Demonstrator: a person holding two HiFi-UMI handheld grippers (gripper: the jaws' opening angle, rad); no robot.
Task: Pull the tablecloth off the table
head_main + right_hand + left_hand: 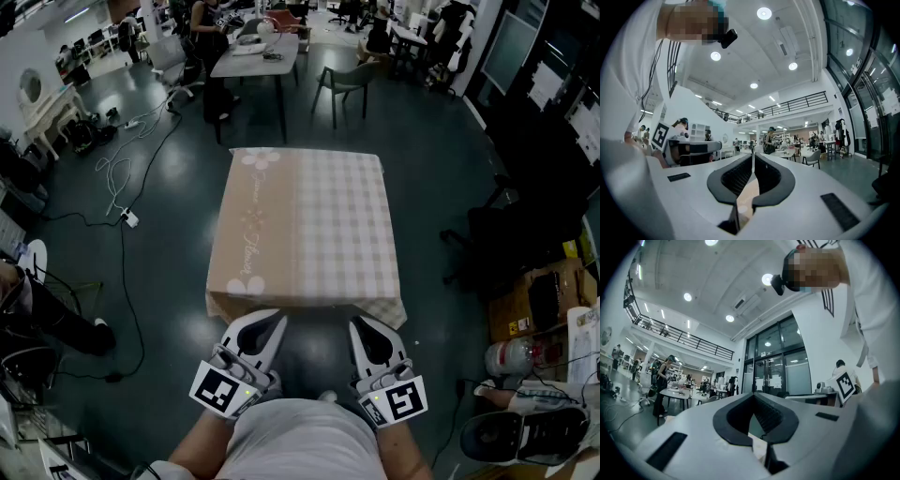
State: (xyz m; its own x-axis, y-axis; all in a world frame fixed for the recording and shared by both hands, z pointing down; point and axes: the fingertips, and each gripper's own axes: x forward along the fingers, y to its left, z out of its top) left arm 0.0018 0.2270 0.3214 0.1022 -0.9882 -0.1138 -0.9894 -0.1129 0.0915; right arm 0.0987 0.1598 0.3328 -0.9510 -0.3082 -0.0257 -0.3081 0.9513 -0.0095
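The person stands at one end of the table, holding a pair of tongs in each hand. The left tongs [275, 319] and the right tongs [358, 322] sit side by side, just in front of the person's tummy. Both point away from the person, at the tablecloth [309, 225].

Both pairs are squeezed shut. Each one has a bit of the cloth's near edge pinched in its jaws. You can see a pale strip of cloth [758, 446] caught in the left pair and a tan strip [750, 192] caught in the right pair.

The rest of the cloth lies flat, stretching away past the tips of the tongs. It covers the whole table, so nothing has come off yet.

I think the two pairs hold the edge a little apart so the cloth slides off straight and does not bunch up on one side. They are held flat, not tipped down, so the pull can go straight back toward the person.

Past the far end of the cloth, well away from the tongs, stands a chair [345, 82].
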